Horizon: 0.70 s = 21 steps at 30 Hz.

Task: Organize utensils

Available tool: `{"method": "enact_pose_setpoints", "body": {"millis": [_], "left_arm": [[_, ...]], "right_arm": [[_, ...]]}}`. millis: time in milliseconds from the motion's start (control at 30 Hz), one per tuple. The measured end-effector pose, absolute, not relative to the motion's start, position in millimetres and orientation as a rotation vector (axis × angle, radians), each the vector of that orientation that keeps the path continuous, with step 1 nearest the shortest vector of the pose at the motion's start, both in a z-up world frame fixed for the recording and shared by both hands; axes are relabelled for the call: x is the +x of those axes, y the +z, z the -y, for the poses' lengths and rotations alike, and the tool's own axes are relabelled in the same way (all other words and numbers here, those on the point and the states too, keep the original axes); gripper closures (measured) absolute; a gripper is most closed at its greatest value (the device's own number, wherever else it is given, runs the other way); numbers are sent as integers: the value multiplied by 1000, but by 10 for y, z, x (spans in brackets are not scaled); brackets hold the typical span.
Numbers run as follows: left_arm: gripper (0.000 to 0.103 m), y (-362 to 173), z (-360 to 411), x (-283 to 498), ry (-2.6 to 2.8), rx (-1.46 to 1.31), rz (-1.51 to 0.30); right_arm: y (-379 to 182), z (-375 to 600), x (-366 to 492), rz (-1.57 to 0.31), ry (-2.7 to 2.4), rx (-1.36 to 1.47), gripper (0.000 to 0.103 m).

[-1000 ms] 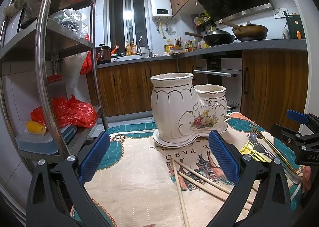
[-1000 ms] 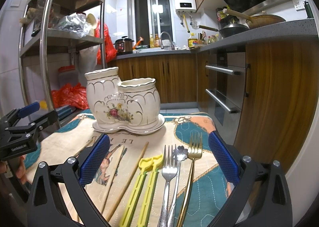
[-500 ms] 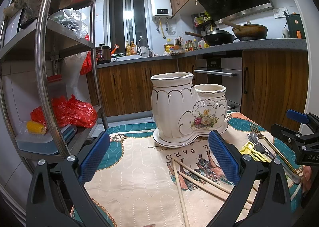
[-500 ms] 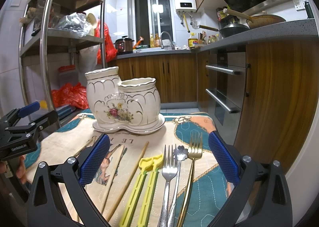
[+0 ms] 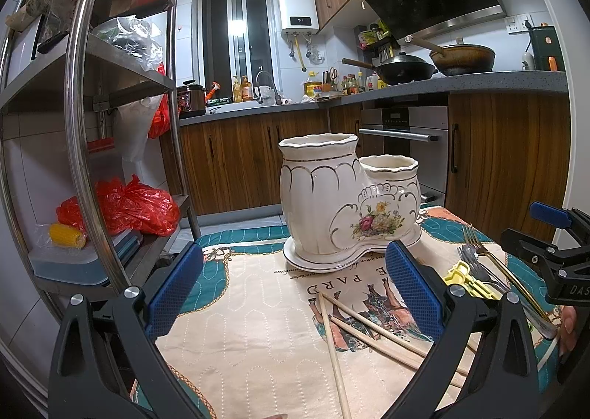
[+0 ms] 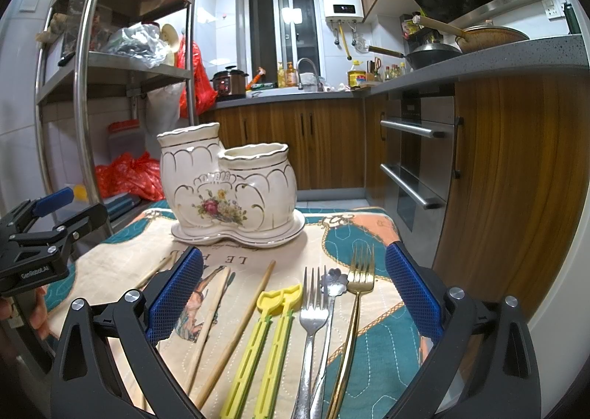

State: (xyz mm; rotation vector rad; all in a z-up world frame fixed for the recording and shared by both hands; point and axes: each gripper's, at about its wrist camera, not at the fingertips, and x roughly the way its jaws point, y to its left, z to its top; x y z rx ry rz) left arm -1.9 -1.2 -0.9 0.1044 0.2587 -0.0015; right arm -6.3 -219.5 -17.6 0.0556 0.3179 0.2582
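Note:
A cream ceramic utensil holder (image 5: 346, 198) (image 6: 225, 183) with two cups and a flower motif stands on the patterned table mat. In front of it lie wooden chopsticks (image 6: 236, 330) (image 5: 365, 323), yellow plastic chopsticks (image 6: 265, 345) (image 5: 466, 279), a silver fork (image 6: 311, 312), a flower-handled spoon (image 6: 332, 286) and a gold fork (image 6: 356, 293) (image 5: 490, 264). My left gripper (image 5: 295, 293) is open above the mat, left of the chopsticks. My right gripper (image 6: 295, 293) is open over the laid-out utensils. Neither holds anything.
A steel shelf rack (image 5: 92, 124) with red bags (image 5: 129, 205) stands close on the left. Wooden cabinets and an oven (image 6: 416, 153) stand behind and right of the table. The mat's right edge (image 6: 402, 242) is near the cabinets.

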Motion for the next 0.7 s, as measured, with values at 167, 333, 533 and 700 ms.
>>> {"method": "enact_pose_setpoints", "body": {"millis": [167,333,533,700], "left_arm": [[5,-13,16,-18,-2,108,-260],[5,-21,18,-14,-6,108,-263],[5,30,-7,-35,-30,95,-283],[5,172,-93,-111,-2,123,-226]], "right_arm": [[-176,2194,-63,-318,259,55,5],[-174,2196,-64,-317,257,56,5],[-150,2228,-80,-316,256,67,5],[-26,2392,-94,-301,227,83,5]]}}
